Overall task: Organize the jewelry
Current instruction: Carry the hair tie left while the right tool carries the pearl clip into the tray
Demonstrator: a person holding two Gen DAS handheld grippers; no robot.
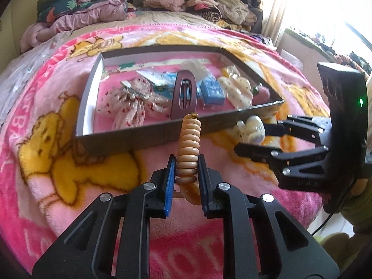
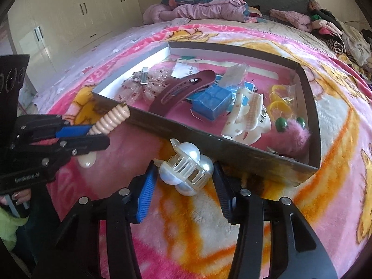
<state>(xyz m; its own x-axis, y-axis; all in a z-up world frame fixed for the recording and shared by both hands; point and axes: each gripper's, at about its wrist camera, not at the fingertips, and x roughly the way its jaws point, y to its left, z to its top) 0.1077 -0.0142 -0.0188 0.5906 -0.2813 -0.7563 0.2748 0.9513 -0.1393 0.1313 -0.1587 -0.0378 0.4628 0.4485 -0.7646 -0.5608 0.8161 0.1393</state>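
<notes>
My left gripper is shut on a peach ribbed spiral hair clip and holds it above the blanket, just in front of the shallow grey tray. It also shows in the right wrist view with the spiral clip. My right gripper is open, its fingers either side of a pearl claw clip lying on the blanket by the tray's front wall. In the left wrist view the right gripper sits around the pearl clip.
The tray holds a maroon hair clip, a floral bow clip, blue boxes, a white claw clip, yellow rings and a pink fluffy piece. A pink cartoon blanket covers the bed. Clothes are piled at the far end.
</notes>
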